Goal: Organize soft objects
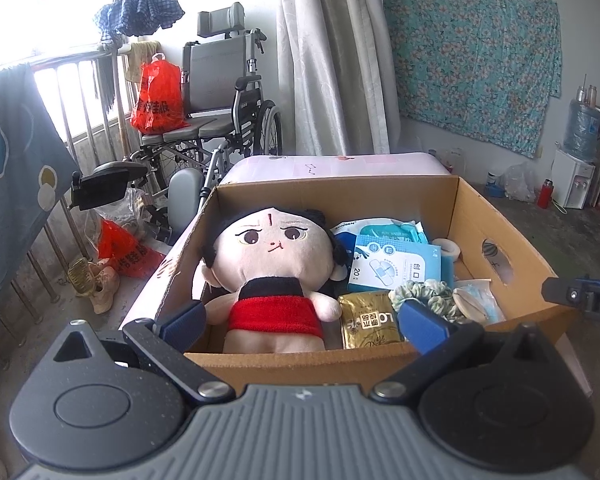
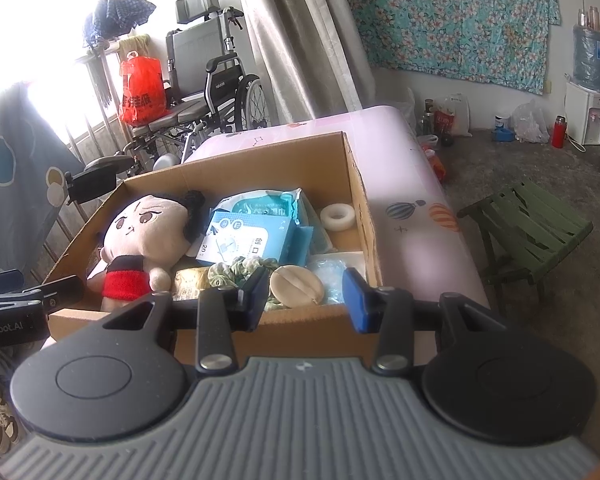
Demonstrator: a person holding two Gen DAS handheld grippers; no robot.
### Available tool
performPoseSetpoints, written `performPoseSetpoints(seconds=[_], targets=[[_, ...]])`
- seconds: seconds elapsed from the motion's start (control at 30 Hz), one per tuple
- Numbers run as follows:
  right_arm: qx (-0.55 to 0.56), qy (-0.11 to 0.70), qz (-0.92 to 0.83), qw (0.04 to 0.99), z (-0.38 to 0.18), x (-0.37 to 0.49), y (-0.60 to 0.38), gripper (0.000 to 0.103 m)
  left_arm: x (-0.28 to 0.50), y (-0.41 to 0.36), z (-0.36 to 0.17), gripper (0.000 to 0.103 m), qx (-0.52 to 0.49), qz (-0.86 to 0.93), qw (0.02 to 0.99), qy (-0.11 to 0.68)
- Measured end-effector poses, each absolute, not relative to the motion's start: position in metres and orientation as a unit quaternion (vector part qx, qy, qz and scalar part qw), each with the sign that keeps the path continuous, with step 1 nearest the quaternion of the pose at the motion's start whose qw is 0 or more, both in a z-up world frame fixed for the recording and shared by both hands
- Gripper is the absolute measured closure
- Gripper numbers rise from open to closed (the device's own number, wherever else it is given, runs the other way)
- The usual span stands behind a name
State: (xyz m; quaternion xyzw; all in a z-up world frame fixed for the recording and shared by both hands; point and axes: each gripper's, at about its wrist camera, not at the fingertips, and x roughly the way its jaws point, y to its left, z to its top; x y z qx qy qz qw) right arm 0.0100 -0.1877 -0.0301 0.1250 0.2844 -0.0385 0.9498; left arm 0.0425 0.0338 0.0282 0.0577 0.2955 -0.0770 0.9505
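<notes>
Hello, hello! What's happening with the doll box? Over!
Left gripper open, empty, at the box front. Right gripper open, empty. Doll in box, beside scrunchie, puff. Nothing blocking.

An open brown cardboard box holds the soft things. A plush doll with a cream face, black hair and red top lies on its back along the box's left side. Beside it to the right lie a green ruffled fabric scrunchie and a round beige powder puff, touching each other near the front wall.
</notes>
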Motion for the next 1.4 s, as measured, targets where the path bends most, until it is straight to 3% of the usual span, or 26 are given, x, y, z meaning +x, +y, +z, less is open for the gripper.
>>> performPoseSetpoints(seconds=[1.4], targets=[[0.125,0.29,-0.031,0.948,-0.0305,0.0124,-0.1929,0.063,0.0433,0.0334,0.0307,0.0,0.073,-0.079,0.951,0.291]])
